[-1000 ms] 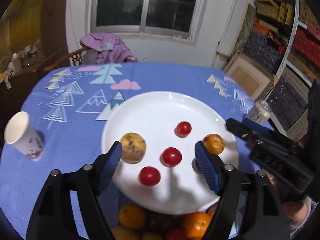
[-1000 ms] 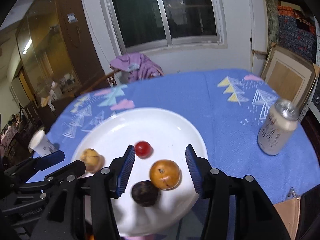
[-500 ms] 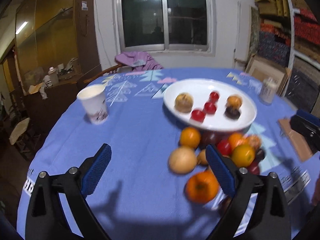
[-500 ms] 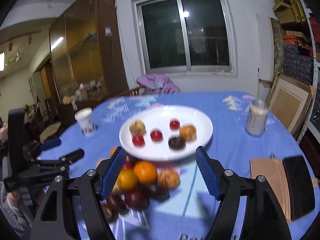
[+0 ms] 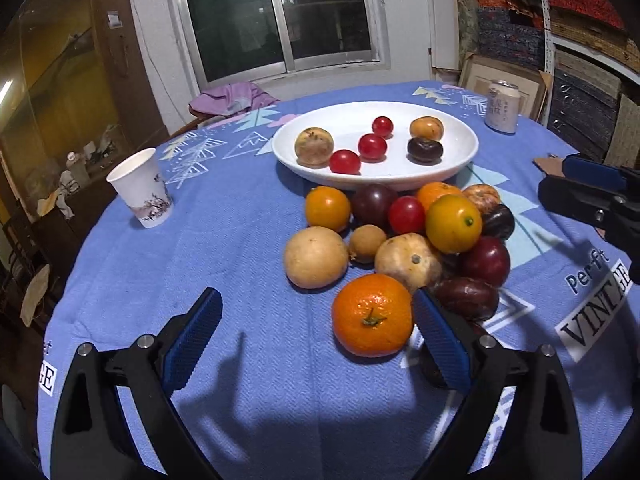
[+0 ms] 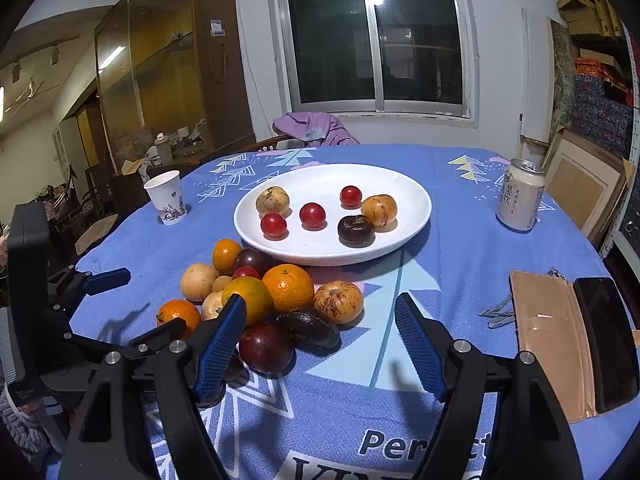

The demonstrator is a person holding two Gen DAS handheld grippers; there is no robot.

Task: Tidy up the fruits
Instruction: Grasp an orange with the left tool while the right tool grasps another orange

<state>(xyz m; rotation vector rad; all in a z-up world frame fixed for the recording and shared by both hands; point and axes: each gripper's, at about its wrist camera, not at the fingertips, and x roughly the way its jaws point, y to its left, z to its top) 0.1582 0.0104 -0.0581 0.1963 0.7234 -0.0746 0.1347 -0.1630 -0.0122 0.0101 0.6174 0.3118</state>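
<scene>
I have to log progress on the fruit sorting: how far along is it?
Done: six fruits sit on the white plate. In hand: nothing; left gripper and right gripper are open and empty. Left: the fruit pile on the cloth, about a dozen pieces.

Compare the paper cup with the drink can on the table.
The paper cup is white with a floral print and an open, flared mouth; the drink can is pale metal with printed characters and a lidded top. The cup tapers downward; the can is a straight cylinder. The cup stands left of the white plate, the can right. Both stand upright on the blue tablecloth.
</scene>
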